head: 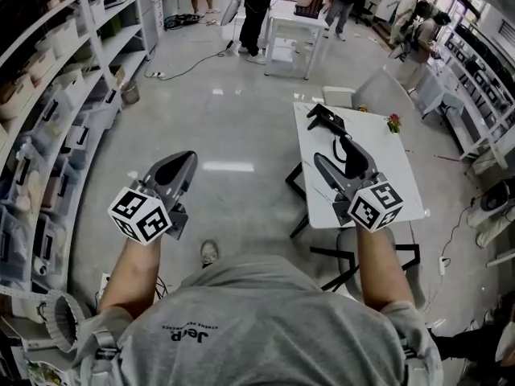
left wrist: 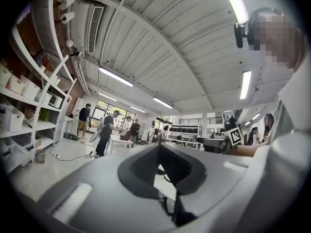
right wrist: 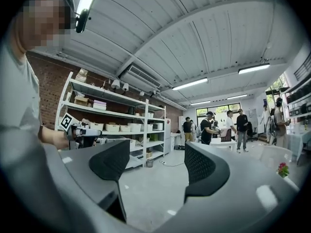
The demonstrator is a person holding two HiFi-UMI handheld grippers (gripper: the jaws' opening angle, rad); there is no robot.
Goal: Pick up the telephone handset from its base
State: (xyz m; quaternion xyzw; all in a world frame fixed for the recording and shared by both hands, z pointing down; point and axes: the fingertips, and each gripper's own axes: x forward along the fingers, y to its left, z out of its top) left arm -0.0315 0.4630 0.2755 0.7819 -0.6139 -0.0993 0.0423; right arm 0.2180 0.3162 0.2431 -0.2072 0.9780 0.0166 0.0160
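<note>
The black telephone [head: 325, 119] lies at the far end of a small white table [head: 398, 179], and from here its handset appears to rest on the base. My right gripper [head: 338, 161] hovers over the table's near half, short of the phone, with its jaws pointing toward it. In the right gripper view this gripper [right wrist: 158, 159] stands open with nothing between the dark pads [right wrist: 206, 166]. My left gripper [head: 183, 161] is held over the floor, well left of the table. Its jaws meet at the tips in the left gripper view [left wrist: 158, 146], and they hold nothing.
A small red flower [head: 393, 122] stands at the table's far right corner, and a white chair [head: 378, 87] sits behind it. Storage shelves [head: 56, 95] line the left wall. People stand around a white table [head: 294, 34] at the back. Grey floor [head: 225, 127] lies between.
</note>
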